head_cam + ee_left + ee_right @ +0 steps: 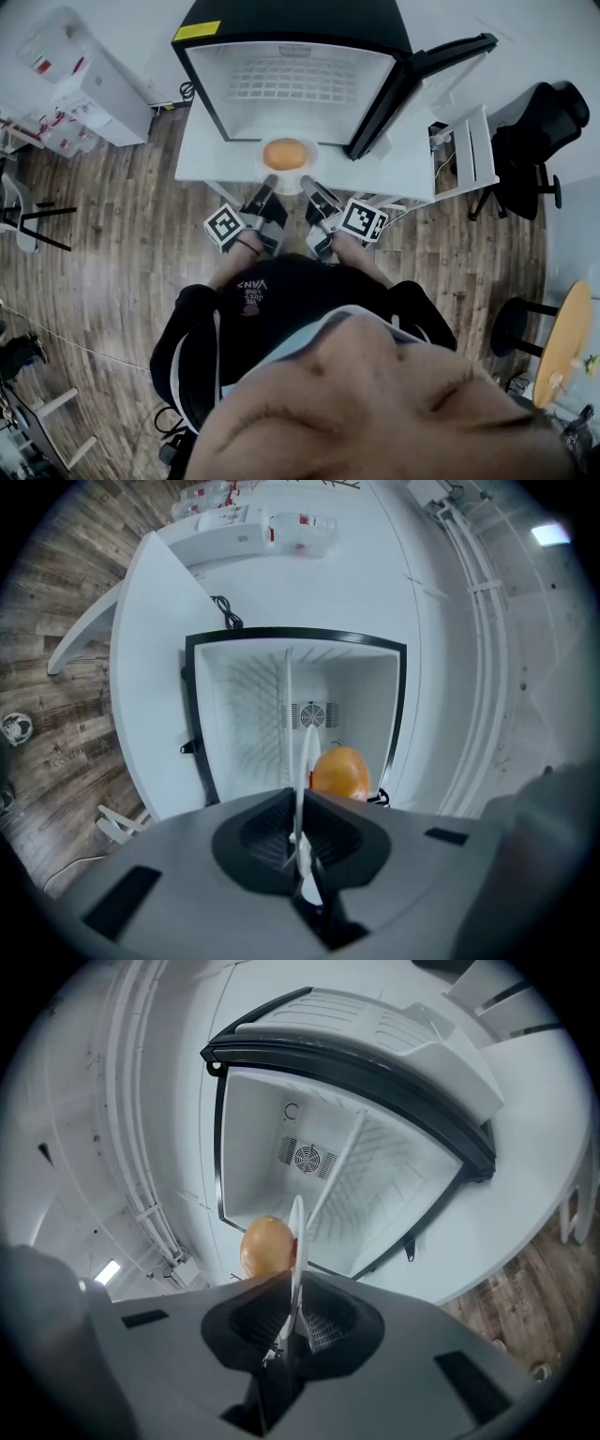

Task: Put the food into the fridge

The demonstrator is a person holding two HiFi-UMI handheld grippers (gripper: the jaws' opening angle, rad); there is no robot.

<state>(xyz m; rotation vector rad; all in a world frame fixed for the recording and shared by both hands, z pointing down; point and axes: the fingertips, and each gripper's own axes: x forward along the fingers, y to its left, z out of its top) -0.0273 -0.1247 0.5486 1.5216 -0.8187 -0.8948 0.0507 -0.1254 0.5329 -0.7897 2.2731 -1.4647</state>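
A round orange-brown bun point(286, 153) lies on a white plate point(307, 168), held level just in front of the open black mini fridge point(291, 84). My left gripper point(268, 184) is shut on the plate's near-left rim, and my right gripper point(309, 184) is shut on its near-right rim. In the left gripper view the plate point(306, 752) runs edge-on out of the left gripper point(300, 803), with the bun point(339, 772) to its right. In the right gripper view the plate point(296, 1227) stands edge-on in the right gripper point(291, 1283), with the bun point(266, 1246) to its left.
The fridge stands on a white table point(202, 155), its door point(427, 75) swung open to the right. A wire shelf point(286, 86) crosses the white interior. A black chair point(534, 141) stands at the right, white appliances point(94, 94) at the left, and a round wooden table point(562, 342) at the lower right.
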